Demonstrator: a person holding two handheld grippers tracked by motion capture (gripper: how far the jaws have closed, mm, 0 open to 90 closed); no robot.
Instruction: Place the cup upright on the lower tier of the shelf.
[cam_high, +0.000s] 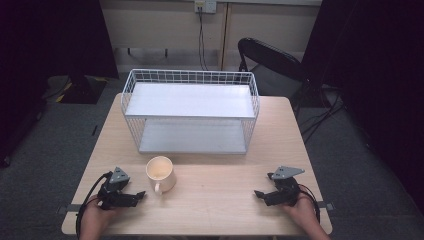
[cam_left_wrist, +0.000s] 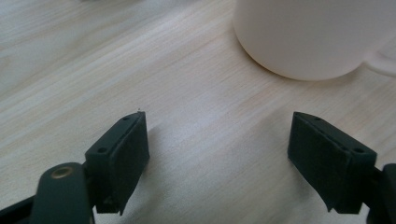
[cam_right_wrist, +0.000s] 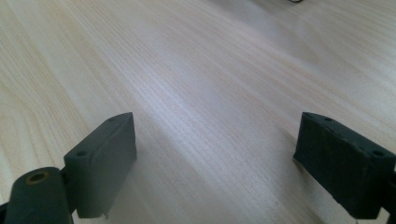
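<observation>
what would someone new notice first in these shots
The white wire rack with two shelves stands at the far middle of the wooden table. Just in front of it sits a cream mug, upright, handle toward the person. The left tongs rest open beside the mug without touching it; the right tongs rest open at the right.

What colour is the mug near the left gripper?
The mug is cream, plain with no pattern; the high view shows it best.

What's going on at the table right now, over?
Left gripper open, near the mug, not touching. Right gripper open over bare table. Mug upright in front of the wire rack. Nothing between left gripper and mug.
</observation>
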